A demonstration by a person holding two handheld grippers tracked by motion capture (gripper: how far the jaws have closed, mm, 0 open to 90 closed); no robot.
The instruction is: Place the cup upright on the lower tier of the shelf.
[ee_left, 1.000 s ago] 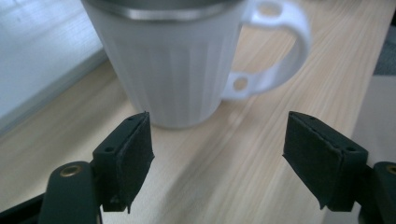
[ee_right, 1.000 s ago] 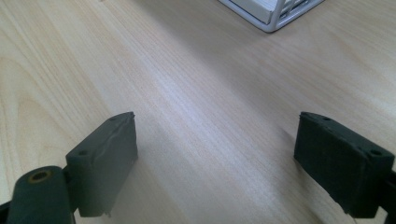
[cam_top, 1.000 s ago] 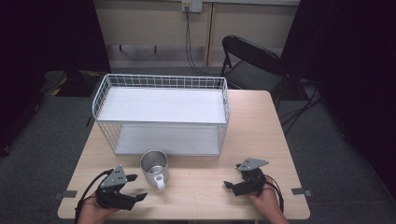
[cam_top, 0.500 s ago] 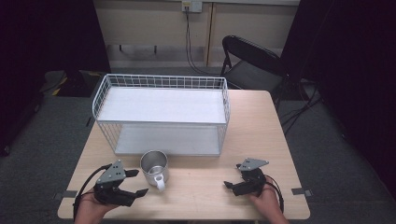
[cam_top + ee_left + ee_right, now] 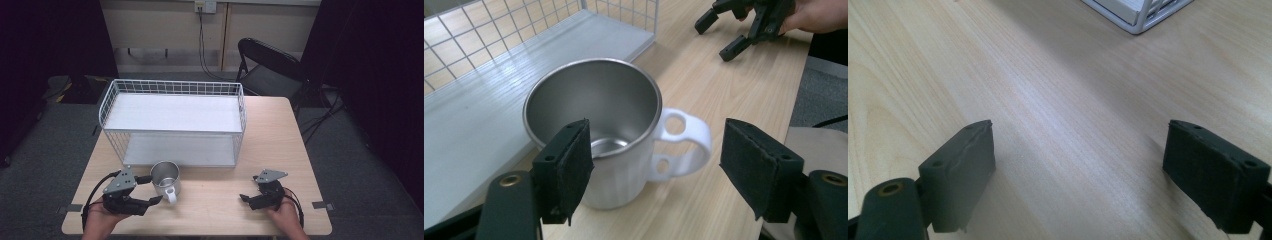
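A steel mug (image 5: 165,176) with a white handle (image 5: 171,195) stands upright on the wooden table just in front of a white wire rack (image 5: 170,131). My left gripper (image 5: 153,190) hovers at the mug's left, open. In the left gripper view the mug (image 5: 594,115) stands just beyond my left gripper (image 5: 661,170), its handle (image 5: 689,145) in line with the gap; the jaws have just been closing a little and the pads touch nothing. My right gripper (image 5: 249,189) rests open near the table's front right, and between its jaws (image 5: 1078,170) there is bare wood.
The two-level wire rack spans the table's (image 5: 220,210) middle, and its corner (image 5: 1143,15) lies ahead of the right gripper. A black folding chair (image 5: 270,65) stands behind the far right corner. The right gripper (image 5: 744,25) shows across the table in the left gripper view.
My left gripper has lifted a little and edged toward the mug, its jaws slightly narrower. The right gripper and the mug have stayed put.
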